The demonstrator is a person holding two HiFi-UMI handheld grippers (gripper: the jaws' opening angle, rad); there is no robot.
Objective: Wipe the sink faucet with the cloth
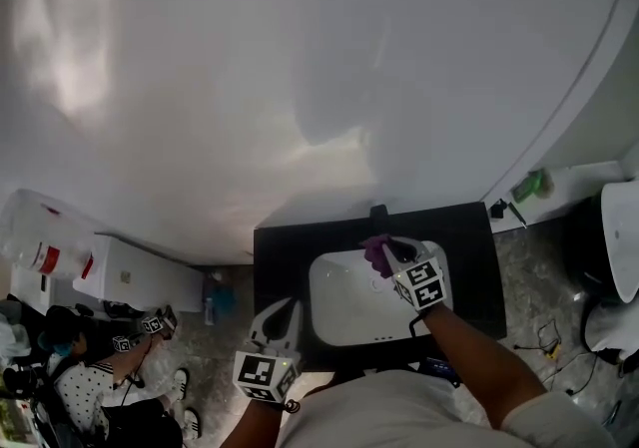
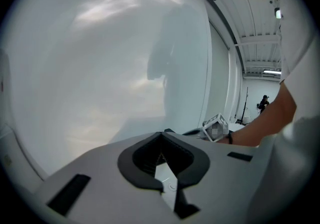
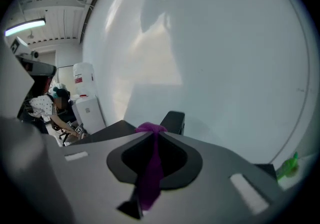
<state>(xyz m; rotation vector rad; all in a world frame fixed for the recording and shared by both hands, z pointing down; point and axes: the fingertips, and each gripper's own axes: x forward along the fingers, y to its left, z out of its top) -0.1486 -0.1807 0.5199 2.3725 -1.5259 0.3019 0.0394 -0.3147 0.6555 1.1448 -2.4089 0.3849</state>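
White wall (image 1: 300,57) fills most of the room ahead, and under it stands a black bench (image 1: 285,266) with a white sink (image 1: 349,306) set into it. At the back of the sink is a dark faucet (image 1: 378,213). The right gripper (image 1: 394,254) is over the far end of the sink, and its fingers are squeezed tight on a purple cloth (image 1: 377,253). In the right gripper view the cloth (image 3: 150,168) runs down between the fingers of the right gripper (image 3: 152,130), and a little tuft pokes out at the tips. The faucet (image 3: 173,120) is just past those tips and a bit to the right, very near the cloth, but I cannot tell if they touch. The left gripper (image 1: 280,314) is at the near left corner of the sink, well back from the faucet. In the left gripper view the tips of the left gripper (image 2: 161,135) are pressed together with nothing held, and white sink shows below them. Far off to the right of the right fingers, a small green thing (image 1: 531,184) sits on a white ledge.
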